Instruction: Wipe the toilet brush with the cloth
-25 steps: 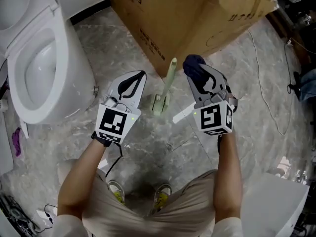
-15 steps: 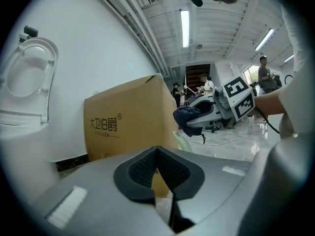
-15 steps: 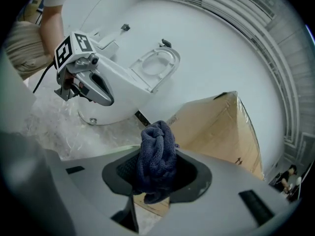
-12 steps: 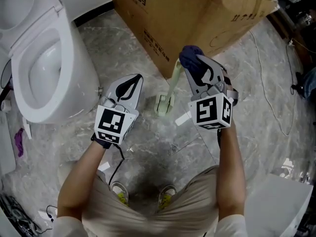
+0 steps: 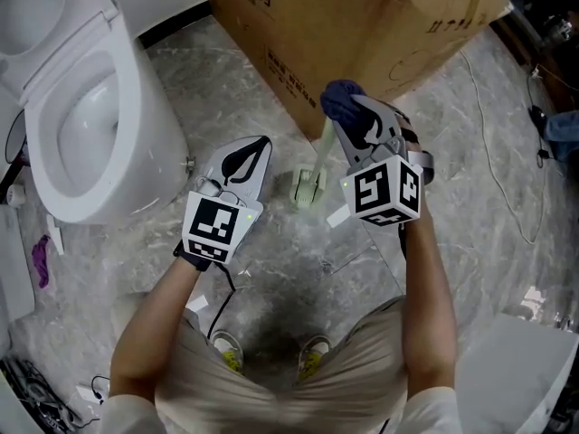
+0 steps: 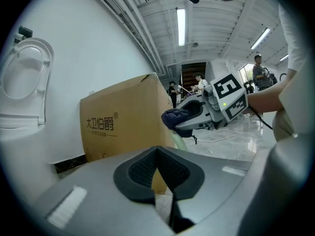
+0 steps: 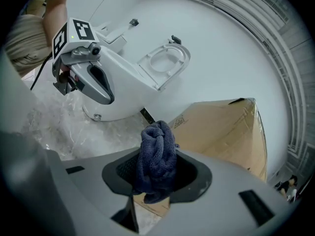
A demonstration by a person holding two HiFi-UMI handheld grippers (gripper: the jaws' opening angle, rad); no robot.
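Observation:
A pale green toilet brush (image 5: 310, 181) stands in its holder on the marble floor, its handle (image 6: 180, 142) rising toward the cardboard box. My right gripper (image 5: 348, 113) is shut on a bunched dark blue cloth (image 5: 340, 100) (image 7: 156, 154), which sits at the handle's top end and hides its tip. Whether cloth and handle touch cannot be told. My left gripper (image 5: 257, 145) hovers just left of the brush, shut, with nothing between its pads (image 6: 147, 168). In the left gripper view, the right gripper (image 6: 197, 116) holds the cloth (image 6: 177, 118) out above the handle.
A white toilet (image 5: 77, 107) with its seat up stands close on the left. A large cardboard box (image 5: 344, 25) blocks the far side just behind the brush. A cable (image 5: 493, 152) trails over the floor at the right. The person's shoes (image 5: 226, 349) are below.
The right gripper has carried the cloth left and slightly away, from beside the handle to over its top end. The left gripper has barely shifted.

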